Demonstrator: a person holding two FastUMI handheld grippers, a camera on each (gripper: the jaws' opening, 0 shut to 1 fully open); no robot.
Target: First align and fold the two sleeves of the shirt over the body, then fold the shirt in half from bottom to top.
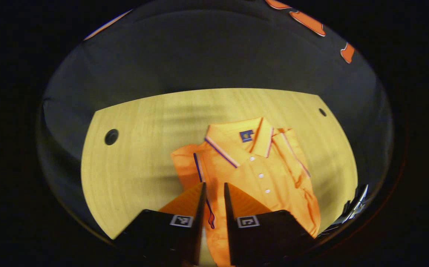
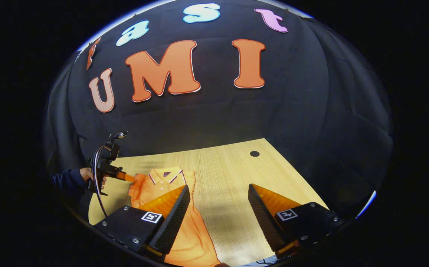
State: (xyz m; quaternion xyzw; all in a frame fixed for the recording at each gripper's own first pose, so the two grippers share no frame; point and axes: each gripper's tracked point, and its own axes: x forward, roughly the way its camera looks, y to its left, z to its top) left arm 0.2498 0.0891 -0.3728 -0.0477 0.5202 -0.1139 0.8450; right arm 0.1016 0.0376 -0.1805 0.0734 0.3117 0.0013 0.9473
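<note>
Right, left gripper (image 1: pixel 214 193) first: fingers nearly together w/ only a narrow gap, hanging over the lower left part of the shirt (image 1: pixel 270 174); a thin strip of trim shows in the gap, but can't tell if the pads actually pinch cloth. In the right gripper view that same gripper sits at the shirt's left edge, tips at the bunched sleeve, a hand (image 2: pixel 88 174) in a dark sleeve (image 2: pixel 66 180) behind it. Right gripper (image 2: pixel 218 204) is spread wide, nothing between the fingers; its left finger overlaps the shirt's body in view, the right one is over bare table.

Shirt: orange polo, collar up toward the far wall, buttons facing up, one sleeve folded in over the body.

Table (image 1: pixel 136 148): pale wood grain w/ round cable holes (image 1: pixel 111 137) near the far corners. Black cloth wall (image 2: pixel 292 111) closes the booth behind & to the sides.
</note>
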